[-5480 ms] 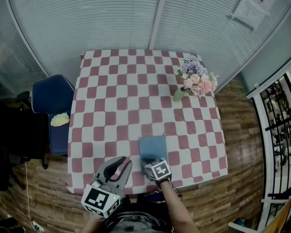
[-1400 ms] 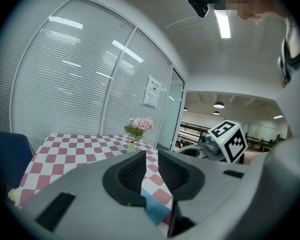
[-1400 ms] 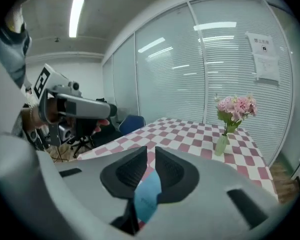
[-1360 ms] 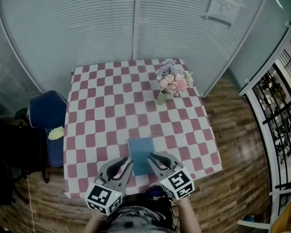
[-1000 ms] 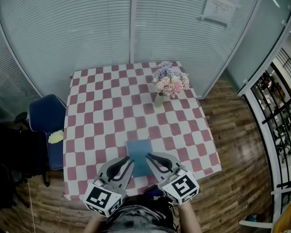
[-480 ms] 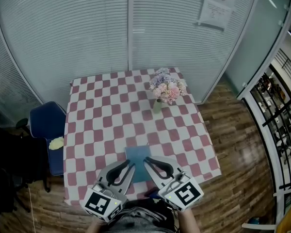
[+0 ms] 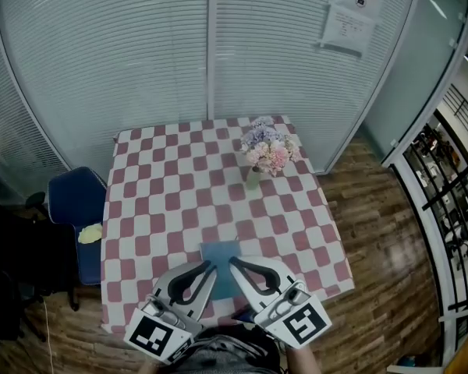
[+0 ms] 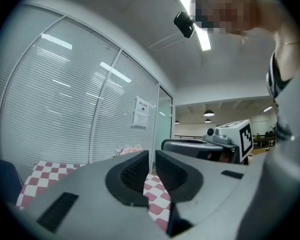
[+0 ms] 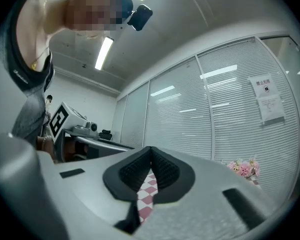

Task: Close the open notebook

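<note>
Notebook [image 7: 220,256]: a blue one, cover down, lying flat on the table [image 7: 179,185] close to the near edge and about midway along it. Its near end is hidden under the two tools in the head view. No page shows.

Left gripper [image 7: 210,266]: held above the near edge of the table, over the notebook's left side and pointing across the table. In its own view the left gripper [image 8: 152,154] has its jaws a narrow slit apart, and nothing sits in the slit; the checked cloth shows through it.

Right gripper [image 7: 233,262]: held beside the left one, over the notebook's right side. In its own view the right gripper [image 9: 151,149] has its jaws pressed together at the tips, with nothing caught between the pads. Neither tool is seen touching the notebook.

Table: covered with a red and white checked cloth. A vase of flowers [image 7: 266,151] stands upright towards the far right corner, well apart from the notebook.

Surroundings: a blue chair [image 7: 72,202] stands against the table's left side with a yellow object [image 7: 90,234] on its seat. Glass walls with blinds run behind the table, and a paper notice [image 7: 349,15] is fixed to the right-hand panel. The floor [image 7: 374,232] is wood.
</note>
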`<state>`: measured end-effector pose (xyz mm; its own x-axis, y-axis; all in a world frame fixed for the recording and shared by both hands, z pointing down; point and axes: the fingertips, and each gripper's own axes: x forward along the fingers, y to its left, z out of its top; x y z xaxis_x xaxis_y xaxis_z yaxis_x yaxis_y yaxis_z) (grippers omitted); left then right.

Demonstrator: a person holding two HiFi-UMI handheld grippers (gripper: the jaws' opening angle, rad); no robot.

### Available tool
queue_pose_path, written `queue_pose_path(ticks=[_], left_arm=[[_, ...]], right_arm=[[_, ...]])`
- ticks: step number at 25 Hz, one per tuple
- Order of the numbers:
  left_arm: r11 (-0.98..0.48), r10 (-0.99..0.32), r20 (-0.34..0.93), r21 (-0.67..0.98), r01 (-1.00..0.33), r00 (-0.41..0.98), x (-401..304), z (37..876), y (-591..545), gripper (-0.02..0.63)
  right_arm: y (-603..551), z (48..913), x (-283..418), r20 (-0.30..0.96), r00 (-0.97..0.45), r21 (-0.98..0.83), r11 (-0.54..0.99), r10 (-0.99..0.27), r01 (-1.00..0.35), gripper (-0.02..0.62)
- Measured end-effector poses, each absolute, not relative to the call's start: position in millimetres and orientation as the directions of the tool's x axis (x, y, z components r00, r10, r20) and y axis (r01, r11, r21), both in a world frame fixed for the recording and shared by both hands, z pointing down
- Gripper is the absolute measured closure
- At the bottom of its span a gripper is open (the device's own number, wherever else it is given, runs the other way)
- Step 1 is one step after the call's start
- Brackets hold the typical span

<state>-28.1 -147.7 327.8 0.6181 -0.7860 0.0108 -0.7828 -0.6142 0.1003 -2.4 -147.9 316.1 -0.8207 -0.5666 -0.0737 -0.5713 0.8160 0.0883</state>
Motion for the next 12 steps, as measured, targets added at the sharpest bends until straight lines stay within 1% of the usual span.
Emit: queue_pose_path(ticks=[4, 8, 12], left_arm=[[-0.607, -0.794, -0.023, 0.070, -0.791, 0.607, -30.9, 316.0, -146.8, 0.577], [-0.623, -0.780, 0.004, 0.071, -0.779, 0.625, -28.9, 318.8, -138.6, 0.584], [-0.631, -0.773, 0.023, 0.061, -0.773, 0.633, -27.2, 318.2, -136.6, 0.589]], right_arm=[[-145.0, 310.3, -3.4, -0.079, -0.828, 0.095, 0.822, -0.556, -0.561, 0.591], [-140.1, 310.4, -7.2, -0.077, -0.843, 0.089, 0.838, -0.532, -0.538, 0.591], [-138.8, 306.1, -8.2, -0.080, -0.841, 0.085, 0.837, -0.535, -0.541, 0.591]])
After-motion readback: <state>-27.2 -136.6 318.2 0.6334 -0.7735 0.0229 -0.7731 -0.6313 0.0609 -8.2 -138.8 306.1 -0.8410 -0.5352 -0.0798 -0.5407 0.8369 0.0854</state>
